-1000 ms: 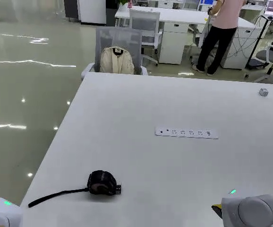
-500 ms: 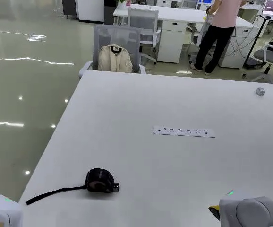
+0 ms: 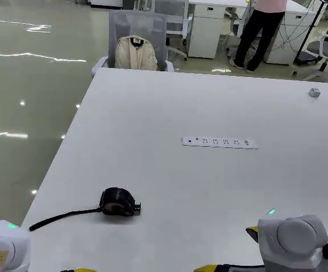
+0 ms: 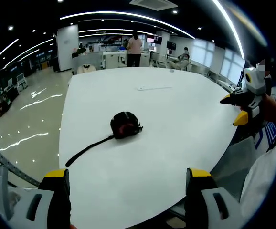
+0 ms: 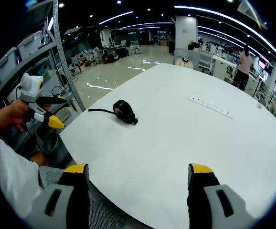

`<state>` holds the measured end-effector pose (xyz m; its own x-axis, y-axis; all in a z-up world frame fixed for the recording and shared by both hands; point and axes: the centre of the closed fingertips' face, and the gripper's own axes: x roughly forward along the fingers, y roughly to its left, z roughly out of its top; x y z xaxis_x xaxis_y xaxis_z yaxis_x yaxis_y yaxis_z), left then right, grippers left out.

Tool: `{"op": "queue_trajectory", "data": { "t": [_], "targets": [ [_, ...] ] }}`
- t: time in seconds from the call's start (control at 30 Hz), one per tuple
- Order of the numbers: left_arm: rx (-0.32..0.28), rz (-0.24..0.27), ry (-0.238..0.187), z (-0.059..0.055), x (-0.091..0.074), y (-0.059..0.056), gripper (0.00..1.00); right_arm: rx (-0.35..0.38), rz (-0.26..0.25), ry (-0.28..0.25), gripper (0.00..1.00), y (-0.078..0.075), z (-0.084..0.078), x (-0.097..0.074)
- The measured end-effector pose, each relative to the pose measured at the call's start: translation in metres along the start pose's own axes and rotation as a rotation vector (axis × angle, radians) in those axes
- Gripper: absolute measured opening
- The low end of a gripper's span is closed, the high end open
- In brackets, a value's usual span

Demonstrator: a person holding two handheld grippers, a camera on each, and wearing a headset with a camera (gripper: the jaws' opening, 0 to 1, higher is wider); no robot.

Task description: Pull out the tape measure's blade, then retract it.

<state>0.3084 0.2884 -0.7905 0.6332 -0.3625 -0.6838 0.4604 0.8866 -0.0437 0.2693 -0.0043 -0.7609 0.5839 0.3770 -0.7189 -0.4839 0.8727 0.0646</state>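
Two hand-held grippers, both released and carrying nothing: the left hand-held gripper [image 4: 127, 174] has its yellow-tipped jaws spread wide, and the right hand-held gripper [image 5: 138, 168] stands the same way; both hang well short of the tape measure [image 3: 118, 202], which lies on the white worktop [image 3: 209, 187] near its left edge, its black strap [image 3: 62, 218] trailing off to the left; I judge the task not yet begun, with the blade wound in.

What worries me: the case sits loose on a smooth surface, so if I tug the blade's end without pinning the case with the other hand-held gripper, the whole thing will likely slide, perhaps over that near edge; the hook is small and may slip from the jaws; a blade let go at full draw could whip back; the strap could snag a jaw.

The head view gives me the layout from above, with the power strip [image 3: 219, 143] well beyond the case, yet I cannot judge the jaw gaps from it; each gripper view gives its own gap, and each catches the opposite hand-held gripper held off the worktop's edge.
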Motion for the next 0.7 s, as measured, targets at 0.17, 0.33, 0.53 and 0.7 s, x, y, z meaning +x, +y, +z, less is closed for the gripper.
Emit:
{"op": "queue_trajectory", "data": {
  "t": [0.17, 0.33, 0.53, 0.7],
  "targets": [
    [0.003, -0.007, 0.008, 0.002, 0.013, 0.001, 0.98, -0.019, 0.01, 0.016, 0.86, -0.002, 0.002, 0.016],
    [0.003, -0.011, 0.011, 0.001, 0.017, 0.002, 0.97, -0.019, 0.01, 0.01, 0.85, -0.003, 0.004, 0.021],
    [0.004, -0.015, 0.019, 0.0, 0.024, 0.003, 0.97, -0.026, 0.019, 0.02, 0.84, -0.002, 0.004, 0.029],
    [0.008, -0.02, 0.023, 0.001, 0.029, 0.005, 0.97, -0.027, 0.022, 0.024, 0.84, -0.002, 0.005, 0.035]
  ]
}}
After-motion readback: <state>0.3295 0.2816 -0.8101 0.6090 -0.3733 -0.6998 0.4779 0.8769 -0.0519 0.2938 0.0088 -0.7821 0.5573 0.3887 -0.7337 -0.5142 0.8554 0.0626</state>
